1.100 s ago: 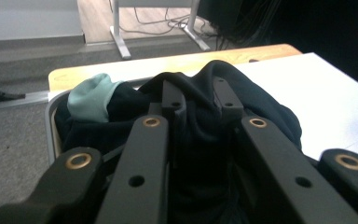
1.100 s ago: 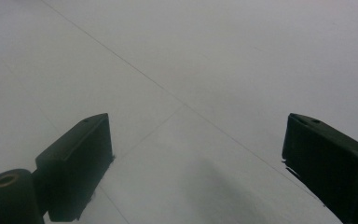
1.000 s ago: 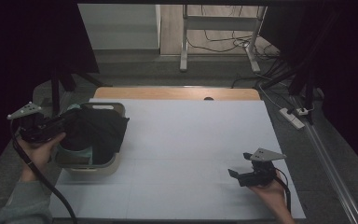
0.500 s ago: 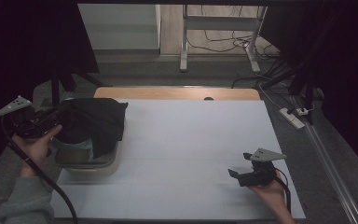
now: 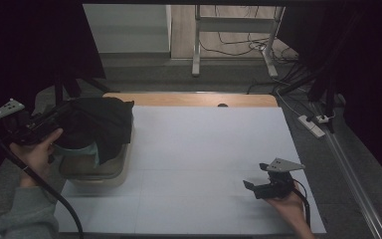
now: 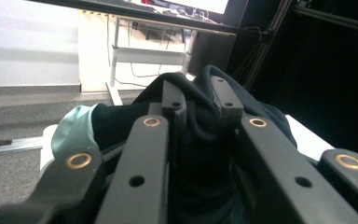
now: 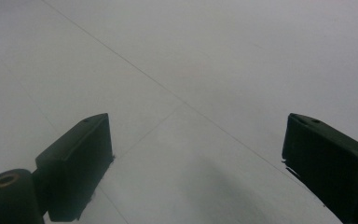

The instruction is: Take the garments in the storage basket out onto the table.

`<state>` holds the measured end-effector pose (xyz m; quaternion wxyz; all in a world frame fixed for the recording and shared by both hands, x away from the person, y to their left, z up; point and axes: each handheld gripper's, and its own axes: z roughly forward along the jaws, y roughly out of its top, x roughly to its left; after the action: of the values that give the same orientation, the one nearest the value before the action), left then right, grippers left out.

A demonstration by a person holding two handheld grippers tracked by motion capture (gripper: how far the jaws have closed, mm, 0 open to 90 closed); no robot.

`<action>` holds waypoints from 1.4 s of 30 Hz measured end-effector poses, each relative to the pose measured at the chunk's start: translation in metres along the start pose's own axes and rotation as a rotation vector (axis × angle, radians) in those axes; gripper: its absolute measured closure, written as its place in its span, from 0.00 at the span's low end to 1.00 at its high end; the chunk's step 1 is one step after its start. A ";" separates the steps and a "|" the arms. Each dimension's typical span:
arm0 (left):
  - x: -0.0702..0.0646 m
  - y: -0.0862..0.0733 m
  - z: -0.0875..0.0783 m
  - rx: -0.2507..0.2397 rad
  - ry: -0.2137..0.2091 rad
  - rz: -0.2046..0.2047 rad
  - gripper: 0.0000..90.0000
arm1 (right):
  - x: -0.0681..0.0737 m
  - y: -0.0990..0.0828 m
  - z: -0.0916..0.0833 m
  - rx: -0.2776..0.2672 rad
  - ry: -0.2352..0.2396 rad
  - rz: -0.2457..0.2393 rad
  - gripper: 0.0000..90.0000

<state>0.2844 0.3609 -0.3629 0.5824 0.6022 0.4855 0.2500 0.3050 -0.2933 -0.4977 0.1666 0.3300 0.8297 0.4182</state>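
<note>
Left gripper view alone shows left tool (image 6: 198,100) pinching dark garment (image 6: 200,154); right tool (image 7: 196,168) wide.

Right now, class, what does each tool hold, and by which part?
The left tool is shut on the dark cloth garment, pinching a raised fold over the beige plastic basin. The right tool stands open over the white table, holding nothing.

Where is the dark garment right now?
In the high view the dark garment is at the table's left edge, draped over the beige bin, pinched in the left claw.
</note>
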 end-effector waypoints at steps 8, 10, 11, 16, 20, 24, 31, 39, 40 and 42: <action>-0.007 0.008 0.003 -0.038 -0.023 -0.008 0.88 | 0.000 0.000 0.000 -0.006 0.002 0.004 0.08; -0.008 0.009 0.003 -0.042 -0.028 -0.008 0.88 | 0.000 0.000 0.000 -0.005 0.002 0.004 0.08; -0.009 0.010 0.003 -0.046 -0.034 -0.009 0.88 | 0.000 0.000 0.000 -0.005 0.005 0.005 0.08; -0.016 0.017 0.007 -0.063 -0.056 -0.004 0.88 | -0.001 0.000 0.000 -0.002 0.005 0.002 0.08; -0.021 0.022 0.010 -0.066 -0.067 0.003 0.88 | 0.000 0.000 0.000 -0.001 0.005 0.000 0.08; -0.029 0.027 0.014 -0.080 -0.092 0.009 0.88 | 0.000 0.000 0.000 0.007 0.005 -0.004 0.08; -0.042 0.030 0.023 -0.094 -0.158 -0.001 0.88 | 0.000 0.000 0.001 0.009 0.006 -0.005 0.08; -0.060 0.035 0.038 -0.091 -0.202 0.015 0.88 | -0.001 0.000 0.001 0.014 0.006 -0.006 0.08; -0.063 0.036 0.040 -0.090 -0.209 0.019 0.88 | -0.001 0.000 0.001 0.014 0.006 -0.006 0.08; -0.070 0.038 0.047 -0.084 -0.223 0.030 0.88 | -0.001 0.000 0.000 0.011 0.005 -0.005 0.08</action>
<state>0.3078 0.2838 -0.3172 0.6536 0.6086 0.3978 0.2100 0.3056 -0.2940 -0.4980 0.1638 0.3277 0.8333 0.4140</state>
